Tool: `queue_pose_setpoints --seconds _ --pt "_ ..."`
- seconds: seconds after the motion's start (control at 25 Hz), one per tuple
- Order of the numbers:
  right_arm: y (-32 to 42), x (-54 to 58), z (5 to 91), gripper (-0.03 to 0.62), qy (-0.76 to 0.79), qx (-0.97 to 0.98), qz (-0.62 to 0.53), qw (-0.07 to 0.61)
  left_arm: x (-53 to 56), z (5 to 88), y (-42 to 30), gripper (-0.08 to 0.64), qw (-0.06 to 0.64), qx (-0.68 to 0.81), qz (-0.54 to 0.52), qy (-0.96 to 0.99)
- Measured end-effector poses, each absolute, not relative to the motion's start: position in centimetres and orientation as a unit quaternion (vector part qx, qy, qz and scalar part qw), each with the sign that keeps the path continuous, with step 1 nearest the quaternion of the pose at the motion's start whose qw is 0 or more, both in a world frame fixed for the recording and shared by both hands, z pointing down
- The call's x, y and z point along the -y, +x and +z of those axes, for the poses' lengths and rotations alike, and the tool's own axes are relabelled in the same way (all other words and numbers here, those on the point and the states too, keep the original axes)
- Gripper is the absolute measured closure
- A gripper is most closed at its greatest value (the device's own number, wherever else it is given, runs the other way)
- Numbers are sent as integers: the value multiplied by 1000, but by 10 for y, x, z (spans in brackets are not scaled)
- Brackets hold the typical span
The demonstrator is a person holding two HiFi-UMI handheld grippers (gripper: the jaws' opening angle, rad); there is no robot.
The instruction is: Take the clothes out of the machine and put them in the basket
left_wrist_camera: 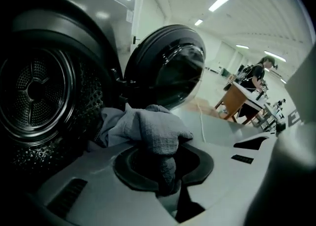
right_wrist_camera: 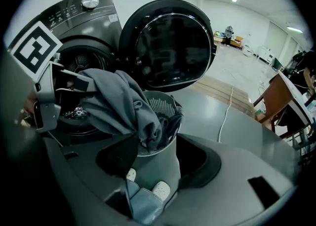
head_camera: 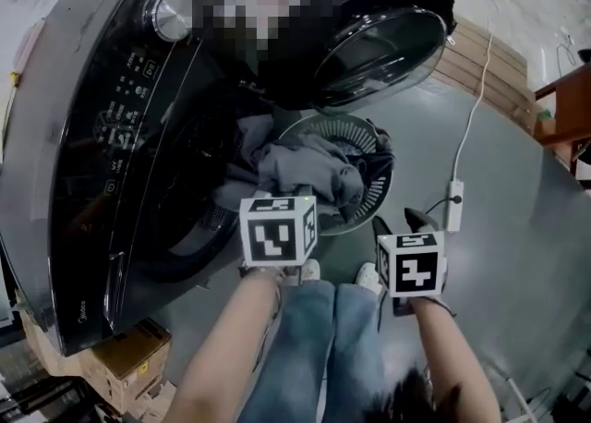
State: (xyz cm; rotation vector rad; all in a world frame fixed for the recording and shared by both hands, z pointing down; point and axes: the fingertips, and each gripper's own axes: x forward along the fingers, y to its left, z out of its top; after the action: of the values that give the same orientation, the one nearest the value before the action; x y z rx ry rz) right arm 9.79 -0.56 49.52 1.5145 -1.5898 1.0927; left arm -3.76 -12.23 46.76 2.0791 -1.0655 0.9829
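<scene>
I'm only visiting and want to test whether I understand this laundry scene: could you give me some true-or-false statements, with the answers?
1. The machine's door is swung open. True.
2. The left gripper is empty. False: it is shut on a grey garment.
3. The right gripper is clamped on a sock. False: its jaws stand apart with nothing between them.
4. The basket on the floor has clothes in it. True.
5. A white cable runs across the floor. True.
</scene>
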Motion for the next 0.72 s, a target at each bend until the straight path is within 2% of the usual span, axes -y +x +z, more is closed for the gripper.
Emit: queue_pose_setpoints --seconds 0.32,0.72 --pt "123 1 442 353 605 596 417 324 105 401 2 498 305 375 345 804" --pt "140 -1 375 357 626 591 413 297 109 303 18 499 316 380 290 820"
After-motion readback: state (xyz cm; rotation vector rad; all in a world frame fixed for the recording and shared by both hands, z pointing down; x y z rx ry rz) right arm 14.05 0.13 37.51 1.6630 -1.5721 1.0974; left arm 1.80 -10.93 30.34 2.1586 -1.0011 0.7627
